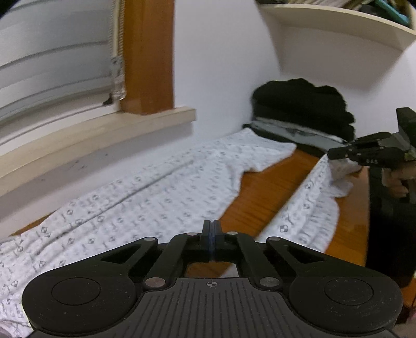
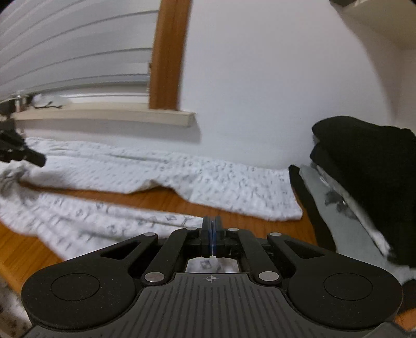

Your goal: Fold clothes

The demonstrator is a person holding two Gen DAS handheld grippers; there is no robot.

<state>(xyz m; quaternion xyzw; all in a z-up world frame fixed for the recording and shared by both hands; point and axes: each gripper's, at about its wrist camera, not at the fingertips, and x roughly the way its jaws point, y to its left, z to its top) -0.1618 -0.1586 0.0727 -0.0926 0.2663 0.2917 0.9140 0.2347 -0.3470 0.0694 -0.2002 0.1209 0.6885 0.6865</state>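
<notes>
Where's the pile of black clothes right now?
The black pile sits against the white wall at the table's far right end, just beyond the patterned white garment.

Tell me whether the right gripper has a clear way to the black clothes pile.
Probably yes: the black clothes pile lies ahead to the right gripper's right, nothing between, but it's shut on the patterned white garment.

A home room, window blinds (image 1: pixel 52 72) over wooden sill (image 1: pixel 104 135), wall shelf (image 1: pixel 338 23), folded clothes stack (image 1: pixel 301 109)
</notes>
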